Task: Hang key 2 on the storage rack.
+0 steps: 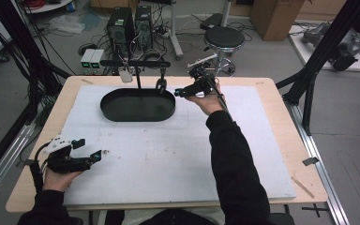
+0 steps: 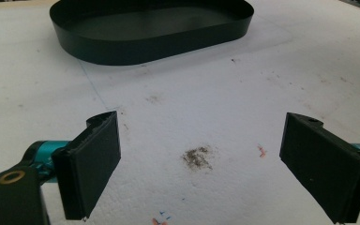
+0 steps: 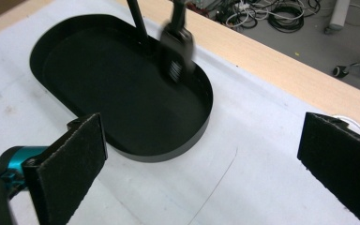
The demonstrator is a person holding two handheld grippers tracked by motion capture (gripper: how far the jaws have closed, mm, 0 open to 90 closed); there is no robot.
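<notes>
The right gripper (image 1: 180, 92) is held near the far right end of the black oval tray (image 1: 108, 110), just beside its rim, by a hand in a black sleeve (image 1: 234, 154). Its jaws are seen spread wide in the right gripper view, with nothing between them; only the white mat (image 3: 243, 187) and part of the tray (image 3: 201, 126) lie between the 2 pads.

A thin stand with a crossbar (image 1: 136, 63) rises from the tray. A black key fob (image 1: 160, 86) hangs from the bar's right end, over the tray's right part and close to the right gripper. In the right gripper view the fob (image 3: 177, 51) is blurred, hanging above the tray floor beside the stand's post (image 3: 138, 21). A pale tag (image 1: 125, 74) hangs nearer the bar's left end.

The left gripper (image 1: 90, 151) rests at the near left of the mat (image 1: 168, 154), well apart from the tray. Its jaws are open and empty in the left gripper view; stained mat (image 2: 197, 157) is seen between the pads, and the tray (image 2: 122, 51) lies farther ahead.
</notes>
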